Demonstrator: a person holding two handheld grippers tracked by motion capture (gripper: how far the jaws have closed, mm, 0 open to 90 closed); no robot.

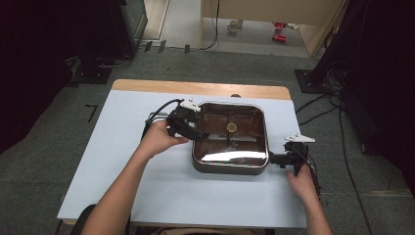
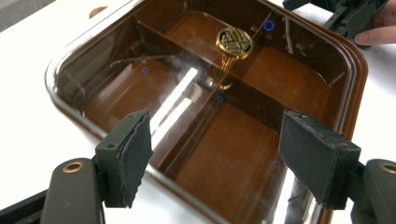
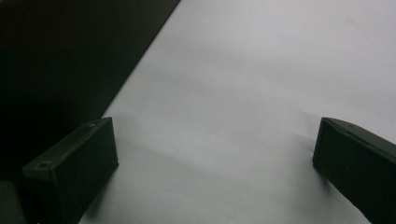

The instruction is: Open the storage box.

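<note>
The left tool [image 1: 199, 133] hangs over the 9 o'clock edge of a brown square box [image 1: 230, 166], its jaws standing wide with nothing gripped. In the left gripper view its pads [image 2: 130, 156] hover above the box's clear lid [image 2: 116, 81], which carries a round gold knob [image 2: 234, 42] at its centre; dividers show beneath. The box sits slightly toward 3 o'clock of the middle of the white bench [image 1: 122, 161]. The right tool [image 1: 273, 159] lies at the box's 4 o'clock corner, just beside it, jaws also wide and empty over bare bench [image 3: 243, 93].
</note>
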